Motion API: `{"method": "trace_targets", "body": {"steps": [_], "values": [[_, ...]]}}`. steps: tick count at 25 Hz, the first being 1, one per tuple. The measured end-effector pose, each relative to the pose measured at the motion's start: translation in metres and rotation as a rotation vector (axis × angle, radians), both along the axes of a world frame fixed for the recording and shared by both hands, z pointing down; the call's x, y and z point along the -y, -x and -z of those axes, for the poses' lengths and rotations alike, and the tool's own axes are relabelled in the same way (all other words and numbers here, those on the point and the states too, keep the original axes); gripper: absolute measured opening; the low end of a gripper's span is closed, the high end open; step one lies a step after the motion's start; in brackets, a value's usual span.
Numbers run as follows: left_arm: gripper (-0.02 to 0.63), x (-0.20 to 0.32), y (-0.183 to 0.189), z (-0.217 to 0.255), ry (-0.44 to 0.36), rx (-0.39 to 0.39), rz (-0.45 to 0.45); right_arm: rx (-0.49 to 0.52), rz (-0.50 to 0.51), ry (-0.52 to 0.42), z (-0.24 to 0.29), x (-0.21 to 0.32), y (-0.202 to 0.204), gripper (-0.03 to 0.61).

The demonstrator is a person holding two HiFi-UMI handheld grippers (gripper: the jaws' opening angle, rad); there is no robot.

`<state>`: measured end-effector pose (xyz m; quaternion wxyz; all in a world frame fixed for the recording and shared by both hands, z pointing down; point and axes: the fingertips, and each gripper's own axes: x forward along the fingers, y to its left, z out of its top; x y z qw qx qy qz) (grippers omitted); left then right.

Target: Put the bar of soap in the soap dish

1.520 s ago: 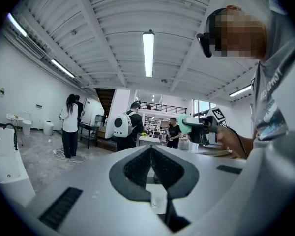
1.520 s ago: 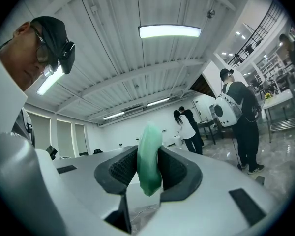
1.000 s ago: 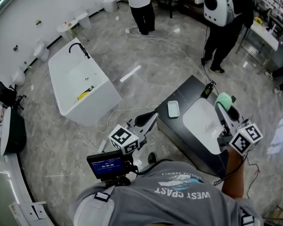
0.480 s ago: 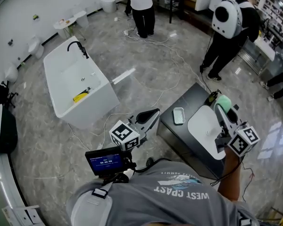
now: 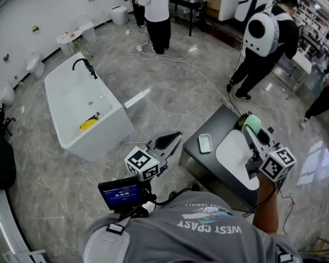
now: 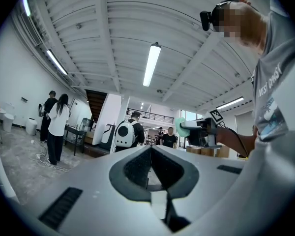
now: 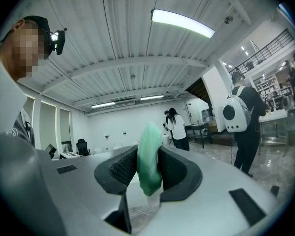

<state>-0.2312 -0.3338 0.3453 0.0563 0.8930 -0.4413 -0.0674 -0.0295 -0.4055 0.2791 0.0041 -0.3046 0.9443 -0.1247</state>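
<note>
My right gripper [image 5: 248, 128] has its fingers [image 7: 177, 170] clamped on the bar of soap [image 7: 149, 157], a pale green piece standing on edge between the pads and poking out past them. In the head view I hold it in the air above the far end of the white basin [image 5: 234, 153], near the far edge of the dark bench [image 5: 216, 125]. The soap dish [image 5: 205, 143] lies flat on the bench near its left edge, just beside the basin and well apart from the soap. My left gripper [image 5: 176, 137] hangs off the bench's left edge, over the floor, its fingers [image 6: 132, 170] together with nothing between them.
</note>
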Motion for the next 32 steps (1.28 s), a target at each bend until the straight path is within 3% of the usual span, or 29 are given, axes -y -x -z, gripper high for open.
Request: {"method": "trace_targets", "body": {"steps": [7,13,24,32], "values": [[0.006,0.007,0.007,0.025,0.027,-0.004,0.020,0.011,0.026,0.043,0.017,0.020,0.018,0.123],[0.006,0.023,0.014,0.023,0.041,0.006,0.043,-0.023,0.102,0.008,0.011,0.042,0.056,0.123],[0.006,0.035,0.004,0.007,0.141,0.017,0.055,-0.104,0.114,0.169,-0.068,0.082,0.073,0.123],[0.006,0.049,0.003,-0.002,0.168,0.017,0.069,-0.210,0.115,0.232,-0.142,0.111,0.088,0.123]]}}
